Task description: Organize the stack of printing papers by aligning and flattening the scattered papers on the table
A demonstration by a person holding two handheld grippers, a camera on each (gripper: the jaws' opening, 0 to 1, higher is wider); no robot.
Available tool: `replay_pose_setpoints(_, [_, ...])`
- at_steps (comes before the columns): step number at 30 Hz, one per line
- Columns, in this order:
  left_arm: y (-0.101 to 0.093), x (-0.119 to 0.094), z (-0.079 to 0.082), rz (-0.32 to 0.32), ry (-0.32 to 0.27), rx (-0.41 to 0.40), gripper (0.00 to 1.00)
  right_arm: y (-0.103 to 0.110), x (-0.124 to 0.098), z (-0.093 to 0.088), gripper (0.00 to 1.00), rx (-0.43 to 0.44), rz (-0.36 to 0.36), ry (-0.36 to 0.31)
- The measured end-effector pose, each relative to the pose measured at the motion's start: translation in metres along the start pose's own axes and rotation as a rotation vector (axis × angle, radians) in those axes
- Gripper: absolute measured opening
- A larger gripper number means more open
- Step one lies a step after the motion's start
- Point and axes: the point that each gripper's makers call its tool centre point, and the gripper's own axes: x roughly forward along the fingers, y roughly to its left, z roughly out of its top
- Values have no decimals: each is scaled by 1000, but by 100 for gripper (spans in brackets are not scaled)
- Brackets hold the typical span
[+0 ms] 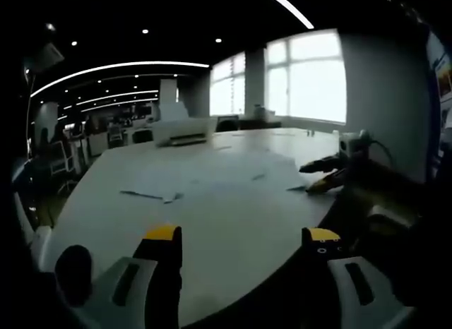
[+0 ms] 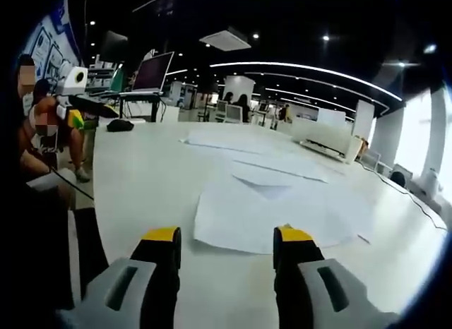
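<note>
Lying scattered on table (image 2: 141,181), papers (image 2: 275,216), both grippers' jaws apart

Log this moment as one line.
left gripper: open, above table | right gripper: open, near papers | papers: scattered, not stacked | contact: none

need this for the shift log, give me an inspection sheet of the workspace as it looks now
surface: large white table, mostly bare near its edge.
job's things: printing papers lie scattered and overlapping, not yet stacked; also seen spread across the table in the left gripper view.
clutter: white printer-like box at the far end; dark object near a monitor.
grippers: left hand-held gripper open, empty; right hand-held gripper open, just short of the papers.
cables: one cable along the table's right side.
surroundings: office with windows, ceiling lights, a seated person.
</note>
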Motion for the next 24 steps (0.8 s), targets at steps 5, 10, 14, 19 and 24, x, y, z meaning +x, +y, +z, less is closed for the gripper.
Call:
replay_pose_setpoints(5, [0, 0, 0, 0, 1, 1, 72, 0, 0, 0, 46, 2, 4, -3])
replay_pose_setpoints(10, [-1, 0, 0, -2, -1, 0, 72, 1, 3, 1, 46, 4, 9, -1])
replay_pose_setpoints(14, [-1, 0, 1, -3, -2, 1, 72, 1, 5, 1, 45, 20, 16, -7])
replay_pose_setpoints(19, [-1, 0, 1, -1, -2, 0, 72, 3, 5, -1, 42, 53, 27, -20])
replay_pose_setpoints(24, [-2, 0, 1, -5, -1, 2, 72, 4, 5, -1, 41, 61, 30, -21])
